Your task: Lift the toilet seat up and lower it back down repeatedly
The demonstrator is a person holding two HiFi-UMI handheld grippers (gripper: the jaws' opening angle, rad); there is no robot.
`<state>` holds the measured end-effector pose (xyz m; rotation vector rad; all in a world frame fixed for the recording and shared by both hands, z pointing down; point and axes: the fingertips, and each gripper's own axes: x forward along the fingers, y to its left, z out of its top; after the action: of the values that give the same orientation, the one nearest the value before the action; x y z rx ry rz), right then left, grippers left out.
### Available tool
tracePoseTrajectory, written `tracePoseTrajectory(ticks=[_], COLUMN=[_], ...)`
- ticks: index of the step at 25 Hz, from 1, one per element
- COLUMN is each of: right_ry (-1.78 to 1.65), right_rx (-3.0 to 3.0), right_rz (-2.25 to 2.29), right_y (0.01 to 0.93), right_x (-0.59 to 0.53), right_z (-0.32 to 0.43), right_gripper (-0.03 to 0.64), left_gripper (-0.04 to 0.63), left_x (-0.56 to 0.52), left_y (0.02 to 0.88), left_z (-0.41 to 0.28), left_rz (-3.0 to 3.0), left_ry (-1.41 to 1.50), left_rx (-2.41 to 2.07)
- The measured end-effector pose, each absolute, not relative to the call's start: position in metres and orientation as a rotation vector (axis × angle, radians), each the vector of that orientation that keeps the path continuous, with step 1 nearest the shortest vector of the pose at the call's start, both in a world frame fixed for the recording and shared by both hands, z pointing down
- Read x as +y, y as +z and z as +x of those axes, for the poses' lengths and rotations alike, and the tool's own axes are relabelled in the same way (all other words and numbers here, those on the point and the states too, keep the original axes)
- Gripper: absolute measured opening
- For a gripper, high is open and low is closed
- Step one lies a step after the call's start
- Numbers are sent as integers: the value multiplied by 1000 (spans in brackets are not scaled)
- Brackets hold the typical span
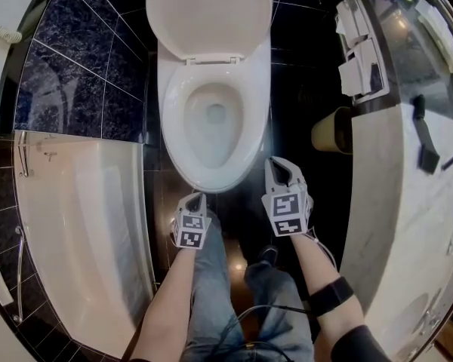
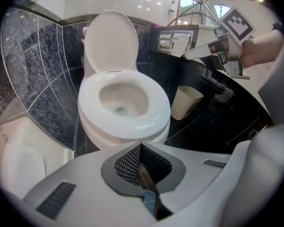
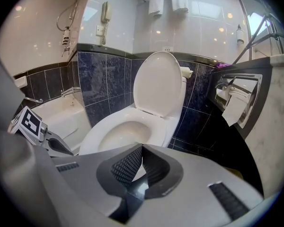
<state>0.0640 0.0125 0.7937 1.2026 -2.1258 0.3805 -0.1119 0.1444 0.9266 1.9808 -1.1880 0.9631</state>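
White toilet seat (image 1: 171, 111) lowered, ahead of left gripper (image 1: 197, 200), right gripper (image 1: 278, 169), both closed

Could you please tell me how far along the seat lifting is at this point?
Done: the lid stands raised; the count of finished lifts cannot be told. In hand: nothing; the left gripper and right gripper are shut, empty, touching nothing. Left: the seat lies flat, so a lift likely comes next.
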Motion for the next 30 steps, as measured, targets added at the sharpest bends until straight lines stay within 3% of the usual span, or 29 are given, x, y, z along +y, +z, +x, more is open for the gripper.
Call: tracePoseTrajectory(ticks=[8,22,30], right_ry=[403,323,235], right_rx=[-2186,-2463,-2517], right_rz=[1204,1181,1236], right_y=[731,405,310], right_x=[5,12,53], right_z=[58,37,75], right_gripper=[12,12,12], left_gripper=[-6,-5,-6], left_x=[102,62,78], left_y=[819,425,307], left_z=[-110,-137,-133], left_rz=[2112,2327,2407], left_ry=[838,567,484], left_rx=[-1289,-1566,-1649])
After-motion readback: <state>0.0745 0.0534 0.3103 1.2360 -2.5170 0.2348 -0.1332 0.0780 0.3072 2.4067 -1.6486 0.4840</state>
